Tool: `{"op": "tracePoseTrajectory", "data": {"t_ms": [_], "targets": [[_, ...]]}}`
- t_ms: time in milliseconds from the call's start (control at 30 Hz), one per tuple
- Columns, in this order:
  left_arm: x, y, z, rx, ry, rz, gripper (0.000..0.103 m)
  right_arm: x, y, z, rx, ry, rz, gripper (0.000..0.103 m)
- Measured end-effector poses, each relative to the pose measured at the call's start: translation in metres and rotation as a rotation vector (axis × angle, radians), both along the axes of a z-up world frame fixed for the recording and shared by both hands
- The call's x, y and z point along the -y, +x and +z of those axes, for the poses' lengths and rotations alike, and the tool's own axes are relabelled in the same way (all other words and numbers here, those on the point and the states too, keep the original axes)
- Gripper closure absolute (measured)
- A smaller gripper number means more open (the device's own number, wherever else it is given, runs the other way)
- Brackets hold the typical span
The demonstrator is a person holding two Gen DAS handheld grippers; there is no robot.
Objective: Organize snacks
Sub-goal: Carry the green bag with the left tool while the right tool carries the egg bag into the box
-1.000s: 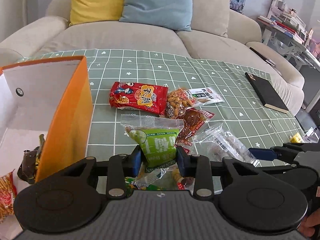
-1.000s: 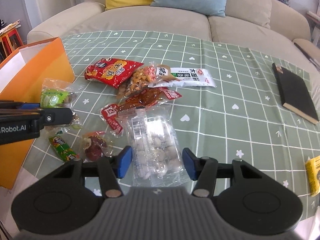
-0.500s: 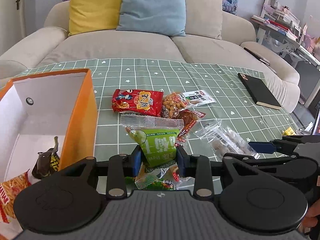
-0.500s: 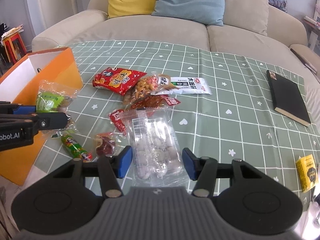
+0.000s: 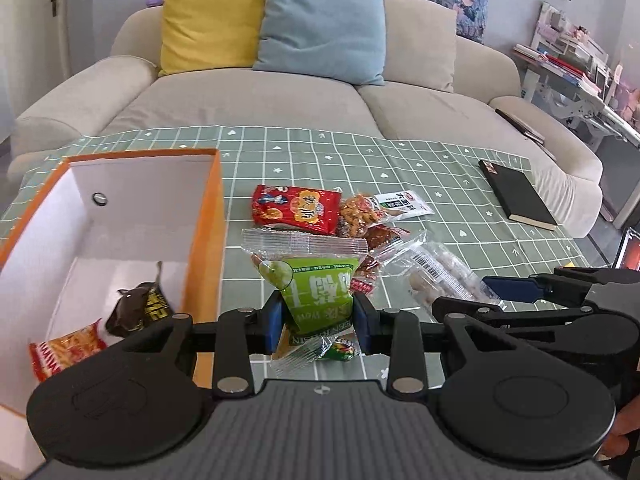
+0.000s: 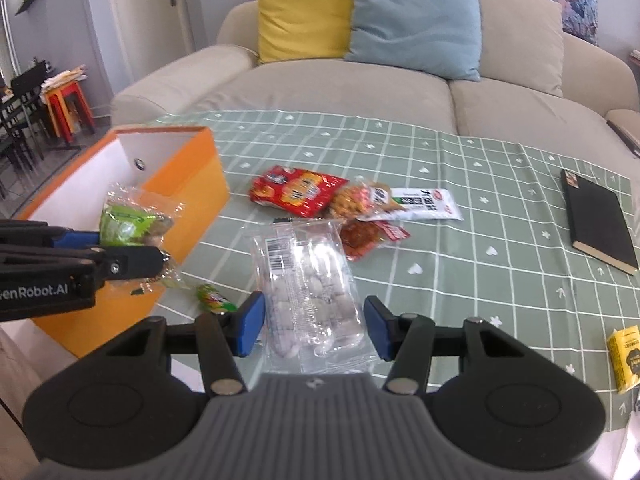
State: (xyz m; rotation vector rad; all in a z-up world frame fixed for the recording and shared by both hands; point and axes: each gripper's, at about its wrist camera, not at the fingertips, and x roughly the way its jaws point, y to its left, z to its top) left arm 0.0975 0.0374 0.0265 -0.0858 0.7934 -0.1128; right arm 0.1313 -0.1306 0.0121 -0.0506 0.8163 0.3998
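Two hand-held grippers used: left hand-held gripper (image 5: 317,321) clamped on green packet (image 5: 318,294), raised for orange box (image 5: 204,216); right hand-held gripper (image 6: 313,325) spread wide around clear packet (image 6: 308,280), nothing gripped.

A beige fabric sofa (image 5: 280,96) stands behind the table. A square yellow cushion (image 5: 210,26) and a square light-blue cushion (image 5: 322,28) lean side by side against its backrest, touching. A cushion with a printed blue figure (image 5: 462,8) rests at the sofa's right end. A green tablecloth with a white grid and small white hearts (image 6: 460,208) covers the table. A black rectangular hardcover notebook (image 6: 598,220) lies flat on the cloth at the right. A white door with a dark handle (image 6: 160,8) stands at the left. A red and orange stool (image 6: 66,108) stands beside dark chairs (image 6: 20,120). A cluttered white shelf unit (image 5: 572,64) stands at the right.
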Motion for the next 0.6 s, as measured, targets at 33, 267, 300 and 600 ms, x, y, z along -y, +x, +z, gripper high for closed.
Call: {"op": "tracePoseTrajectory", "data": {"t_ms": [33,267,300,600], "targets": [[-0.002,-0.002,0.002,0.001,-0.001,0.004,0.064,-0.001,-0.001,0.002,-0.001,0.009,0.005,0.051],[-0.016,-0.012,0.02,0.025,-0.02,0.038,0.064,-0.011,-0.005,0.014,-0.021,0.082,0.039,0.051],[-0.017,-0.013,0.022,0.029,-0.025,0.044,0.064,-0.014,-0.005,0.017,-0.017,0.085,0.045,0.051],[-0.051,-0.017,0.048,0.062,-0.017,0.117,0.064,-0.048,0.001,0.044,0.032,0.121,0.123,0.051]]}}
